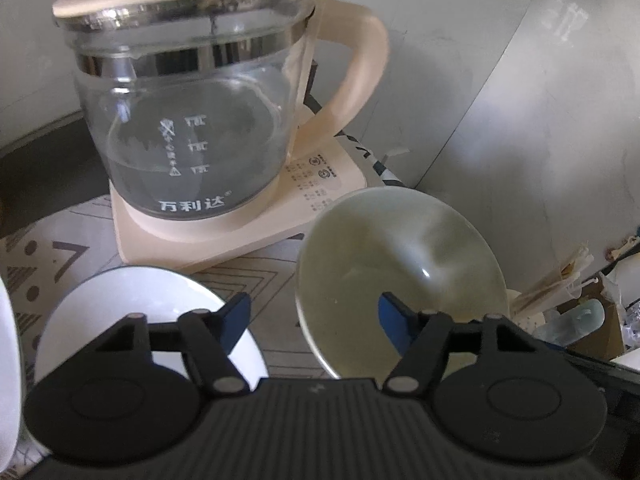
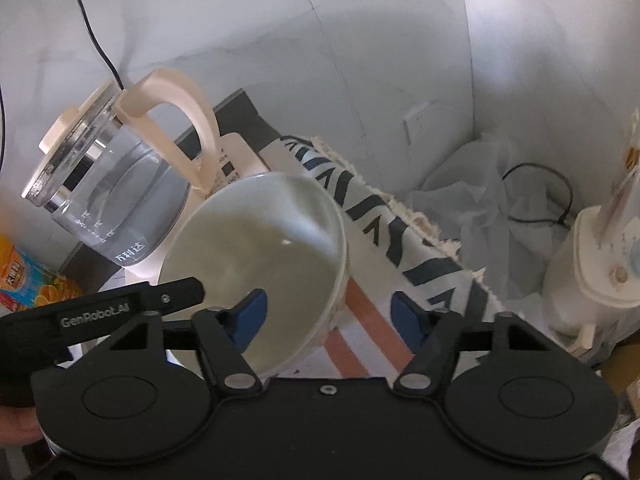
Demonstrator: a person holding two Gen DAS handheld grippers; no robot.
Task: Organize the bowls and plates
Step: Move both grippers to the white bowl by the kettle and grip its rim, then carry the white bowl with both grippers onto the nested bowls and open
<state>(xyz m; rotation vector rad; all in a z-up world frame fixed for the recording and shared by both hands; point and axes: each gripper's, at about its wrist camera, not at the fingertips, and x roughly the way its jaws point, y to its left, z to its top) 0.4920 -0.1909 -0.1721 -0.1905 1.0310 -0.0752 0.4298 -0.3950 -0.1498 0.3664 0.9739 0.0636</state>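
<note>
A pale greenish bowl [image 1: 396, 276] stands tilted, its inside facing my left gripper [image 1: 314, 316], which is open with the bowl's rim between its blue pads. A white bowl with a dark rim [image 1: 132, 312] sits lower left on the patterned cloth. In the right wrist view the same pale bowl [image 2: 260, 264] is tilted, and my right gripper [image 2: 328, 316] is open with the bowl's rim between its fingers. The left gripper's body [image 2: 100, 308] shows at the left there.
A glass kettle with a beige lid and handle [image 1: 200, 120] stands on its beige base just behind the bowls. A patterned cloth [image 2: 384, 240] covers the table. An orange juice carton [image 2: 24, 280] is at the left. White wall stands behind, and clutter with a cable lies right.
</note>
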